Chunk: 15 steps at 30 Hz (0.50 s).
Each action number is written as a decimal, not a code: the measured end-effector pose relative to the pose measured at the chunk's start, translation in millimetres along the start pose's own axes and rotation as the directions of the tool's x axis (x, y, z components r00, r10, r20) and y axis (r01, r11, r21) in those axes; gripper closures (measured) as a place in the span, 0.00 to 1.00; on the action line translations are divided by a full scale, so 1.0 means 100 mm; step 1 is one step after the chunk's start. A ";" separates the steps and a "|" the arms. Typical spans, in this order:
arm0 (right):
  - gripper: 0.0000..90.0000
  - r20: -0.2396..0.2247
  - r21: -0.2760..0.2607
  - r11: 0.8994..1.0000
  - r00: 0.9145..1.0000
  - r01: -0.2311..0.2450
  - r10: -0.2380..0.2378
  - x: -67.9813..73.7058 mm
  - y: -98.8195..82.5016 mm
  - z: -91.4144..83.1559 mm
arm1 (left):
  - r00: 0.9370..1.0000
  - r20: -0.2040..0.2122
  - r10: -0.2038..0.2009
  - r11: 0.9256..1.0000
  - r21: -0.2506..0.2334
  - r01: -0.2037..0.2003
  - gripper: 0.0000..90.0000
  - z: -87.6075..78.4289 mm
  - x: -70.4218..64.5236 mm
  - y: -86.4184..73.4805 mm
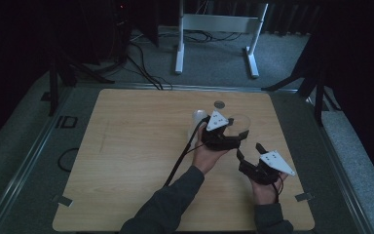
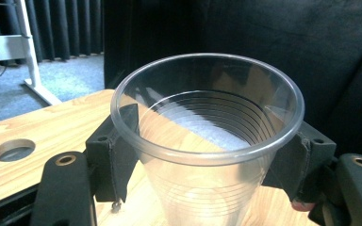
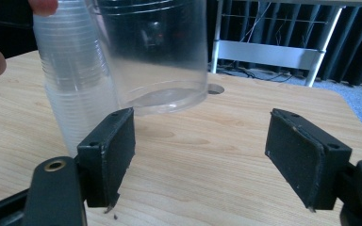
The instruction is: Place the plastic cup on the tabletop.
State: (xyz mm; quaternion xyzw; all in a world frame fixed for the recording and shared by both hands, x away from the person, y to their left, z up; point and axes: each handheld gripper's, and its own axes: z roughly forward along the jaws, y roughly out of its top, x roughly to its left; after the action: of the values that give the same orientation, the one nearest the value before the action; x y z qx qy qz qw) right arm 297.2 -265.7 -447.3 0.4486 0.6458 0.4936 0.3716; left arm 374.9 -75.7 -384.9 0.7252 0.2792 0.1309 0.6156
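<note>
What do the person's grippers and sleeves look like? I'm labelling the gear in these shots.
Both the left gripper and the right gripper are black, each topped by a grey three-cornered plate with small dark dots. Their jaws end in flat black rectangular pads. A black cable trails from the left one. The sleeves are dark grey.

— Left claw point(image 2: 207, 169)?
— Clamped on a clear cup point(image 2: 207, 136), pads pressing both sides just under the rim.
— Beneath?
— Wooden tabletop point(image 2: 42, 127), round hole point(image 2: 14, 149) at left.
</note>
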 end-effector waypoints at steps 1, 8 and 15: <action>0.27 0.001 -0.002 1.000 1.000 0.000 0.000 0.00 0.00 0.00 | 1.000 -0.003 0.001 1.000 0.000 -0.001 0.34 0.00 0.00 0.00; 0.27 0.011 -0.009 1.000 1.000 -0.011 0.011 -0.05 0.00 -0.03 | 0.999 -0.022 0.038 0.999 0.006 -0.038 0.34 0.00 -0.02 -0.02; 0.27 0.025 -0.008 1.000 0.999 -0.024 0.025 -0.10 -0.01 -0.04 | 0.998 -0.040 0.055 0.998 0.011 -0.055 0.34 -0.01 -0.02 -0.03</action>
State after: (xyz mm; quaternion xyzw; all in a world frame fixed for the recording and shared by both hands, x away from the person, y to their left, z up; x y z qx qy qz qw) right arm 296.5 -276.3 -447.0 0.4611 0.6338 0.4950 0.3751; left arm 371.8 -75.4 -387.5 0.7330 0.2722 0.1608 0.6023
